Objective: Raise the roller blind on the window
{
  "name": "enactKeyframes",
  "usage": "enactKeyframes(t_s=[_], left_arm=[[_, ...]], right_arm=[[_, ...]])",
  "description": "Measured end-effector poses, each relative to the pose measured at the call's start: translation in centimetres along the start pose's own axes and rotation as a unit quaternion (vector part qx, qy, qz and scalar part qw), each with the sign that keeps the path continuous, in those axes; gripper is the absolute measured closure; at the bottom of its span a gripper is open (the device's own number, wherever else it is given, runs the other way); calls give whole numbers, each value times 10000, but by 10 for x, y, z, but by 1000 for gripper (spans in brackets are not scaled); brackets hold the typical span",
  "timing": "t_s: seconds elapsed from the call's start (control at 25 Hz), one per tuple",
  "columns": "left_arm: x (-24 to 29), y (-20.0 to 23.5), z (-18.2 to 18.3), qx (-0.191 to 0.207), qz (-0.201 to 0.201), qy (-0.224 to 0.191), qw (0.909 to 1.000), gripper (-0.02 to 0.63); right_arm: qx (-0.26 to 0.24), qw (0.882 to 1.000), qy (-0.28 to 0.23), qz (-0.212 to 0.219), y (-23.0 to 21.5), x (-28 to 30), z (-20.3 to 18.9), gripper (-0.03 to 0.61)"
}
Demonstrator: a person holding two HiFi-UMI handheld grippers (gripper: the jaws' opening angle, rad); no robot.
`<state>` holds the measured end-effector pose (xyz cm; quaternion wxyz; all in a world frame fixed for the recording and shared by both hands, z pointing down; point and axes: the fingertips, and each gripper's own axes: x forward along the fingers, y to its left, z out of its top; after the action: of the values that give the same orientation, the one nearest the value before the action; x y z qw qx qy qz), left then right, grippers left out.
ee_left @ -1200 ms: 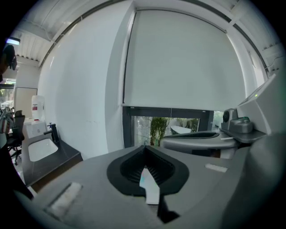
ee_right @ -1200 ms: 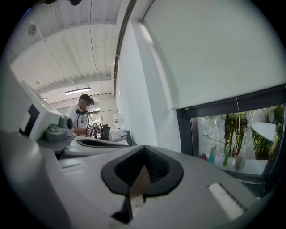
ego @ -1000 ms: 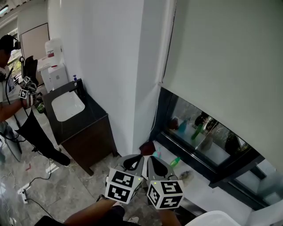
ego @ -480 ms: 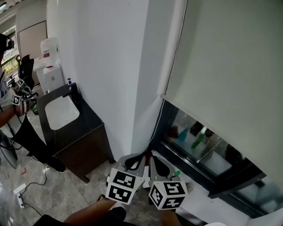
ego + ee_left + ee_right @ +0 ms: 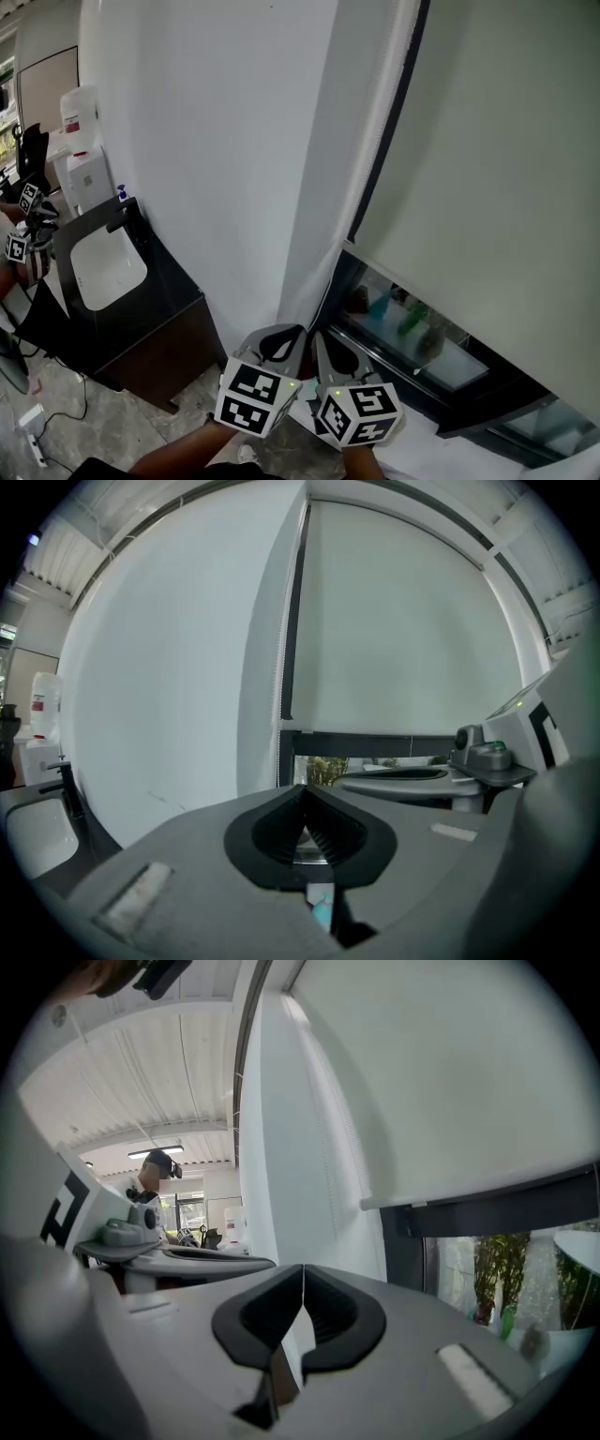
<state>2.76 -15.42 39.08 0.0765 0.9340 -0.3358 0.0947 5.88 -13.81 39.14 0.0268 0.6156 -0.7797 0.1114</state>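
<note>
The pale roller blind (image 5: 497,178) hangs over most of the window, and its bottom bar (image 5: 450,302) leaves a strip of glass bare below. A white bead chain (image 5: 370,178) runs down the blind's left edge. My left gripper (image 5: 298,334) and right gripper (image 5: 319,339) sit side by side low in the head view, below the chain and apart from it. Both are shut with nothing between the jaws. In the left gripper view the shut jaws (image 5: 302,791) point at the blind (image 5: 403,630) and the chain (image 5: 281,649). The right gripper view shows its shut jaws (image 5: 303,1274) below the blind (image 5: 450,1072).
A white wall pillar (image 5: 216,159) stands left of the window. A dark cabinet with a white sink (image 5: 108,272) is at the left, a water dispenser (image 5: 80,141) behind it. Another person's hand with grippers (image 5: 19,234) is at the far left. Bottles (image 5: 403,319) stand on the sill.
The head view has swung up and toward the window, so the blind fills more of the frame and the cabinet has slid left. Both grippers stay low, together and shut.
</note>
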Motion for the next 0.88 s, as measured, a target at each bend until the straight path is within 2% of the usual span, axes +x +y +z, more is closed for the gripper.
enactKeyframes(t_s=[0.16,0.4,0.68,0.88], left_arm=[[7,12,16,-99,-241,-175,9995,612],[17,24,31,-119,-316,-330,9989,612],[30,25,44,-163,-66,-442,9989,612],[26,28,58,-216,247,-650,9973,612]], right_arm=[[-124,9995,-220,162,-8,23,24,572],[-442,9966,-526,449,-29,50,61,557],[-892,9863,-672,1213,-31,77,99,501],[-1018,9757,-667,1823,-24,92,108,483]])
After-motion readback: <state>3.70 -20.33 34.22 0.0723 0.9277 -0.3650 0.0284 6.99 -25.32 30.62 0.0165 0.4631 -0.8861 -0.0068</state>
